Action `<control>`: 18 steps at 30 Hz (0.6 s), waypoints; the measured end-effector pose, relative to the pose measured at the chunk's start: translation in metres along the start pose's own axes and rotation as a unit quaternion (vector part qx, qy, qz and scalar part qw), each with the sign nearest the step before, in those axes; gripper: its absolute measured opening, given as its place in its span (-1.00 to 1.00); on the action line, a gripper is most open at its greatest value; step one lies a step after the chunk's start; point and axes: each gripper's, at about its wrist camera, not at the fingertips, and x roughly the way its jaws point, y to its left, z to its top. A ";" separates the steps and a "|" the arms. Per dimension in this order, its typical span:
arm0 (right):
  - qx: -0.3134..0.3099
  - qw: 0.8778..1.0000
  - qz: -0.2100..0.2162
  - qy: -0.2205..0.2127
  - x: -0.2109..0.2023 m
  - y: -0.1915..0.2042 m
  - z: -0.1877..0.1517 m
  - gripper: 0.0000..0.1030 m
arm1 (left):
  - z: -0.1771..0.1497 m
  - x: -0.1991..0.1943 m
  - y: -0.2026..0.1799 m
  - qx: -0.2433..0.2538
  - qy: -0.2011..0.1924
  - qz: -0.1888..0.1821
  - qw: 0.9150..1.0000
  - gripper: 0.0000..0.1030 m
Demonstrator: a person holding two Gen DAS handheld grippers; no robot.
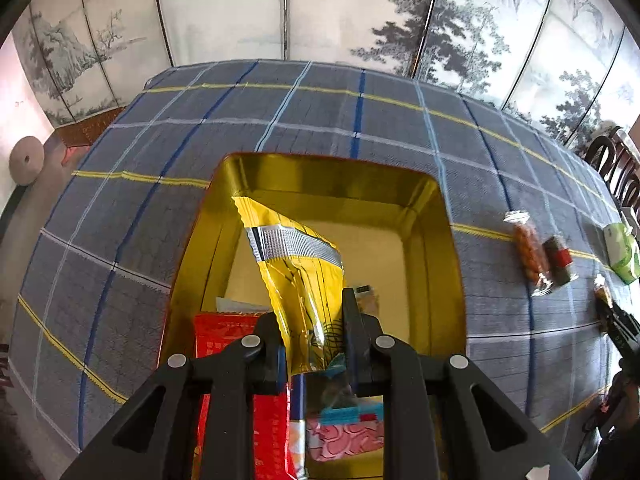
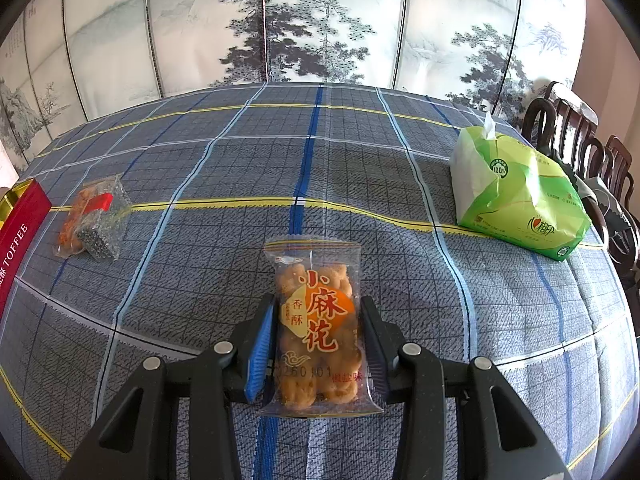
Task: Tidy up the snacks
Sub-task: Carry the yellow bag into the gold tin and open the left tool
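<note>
Left wrist view: the left gripper point(image 1: 310, 344) pinches a yellow pack point(image 1: 298, 276) tight and holds it up over the gold tin point(image 1: 436, 216). A red pack point(image 1: 228, 334) and a pink pack point(image 1: 344, 438) lie in the tin. The tin sits on the checked cloth point(image 1: 320, 112).

Right wrist view: the right gripper point(image 2: 318, 336) has its fingers point(image 2: 262, 340) on both sides of a clear twist pack point(image 2: 316, 320), squeezing it. Two small packs point(image 2: 94, 218) lie well apart to the left, near the red tin side point(image 2: 20, 232). A green tissue pack point(image 2: 516, 196) sits far right.
</note>
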 end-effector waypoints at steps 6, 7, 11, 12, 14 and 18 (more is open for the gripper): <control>0.000 1.000 0.000 0.000 0.000 -0.001 0.000 -0.18 | -0.003 0.005 0.005 0.000 0.005 -0.002 1.000 -0.62; 0.000 1.000 0.000 0.000 0.000 -0.001 0.000 -0.18 | -0.003 0.006 0.005 0.002 0.007 0.000 1.000 -0.61; 0.001 1.000 -0.001 0.000 0.001 -0.005 0.000 -0.18 | -0.003 0.008 0.007 -0.001 0.012 0.005 1.000 -0.51; 0.001 1.000 -0.001 0.000 0.001 -0.006 0.001 -0.18 | -0.003 0.007 0.007 -0.001 0.013 0.004 1.000 -0.51; 0.002 1.000 -0.001 0.000 0.001 -0.007 0.001 -0.18 | -0.003 0.007 0.005 0.004 0.012 0.008 1.000 -0.50; 0.001 1.000 -0.001 0.000 0.002 -0.006 0.001 -0.18 | -0.004 0.006 0.003 0.012 0.012 0.017 1.000 -0.44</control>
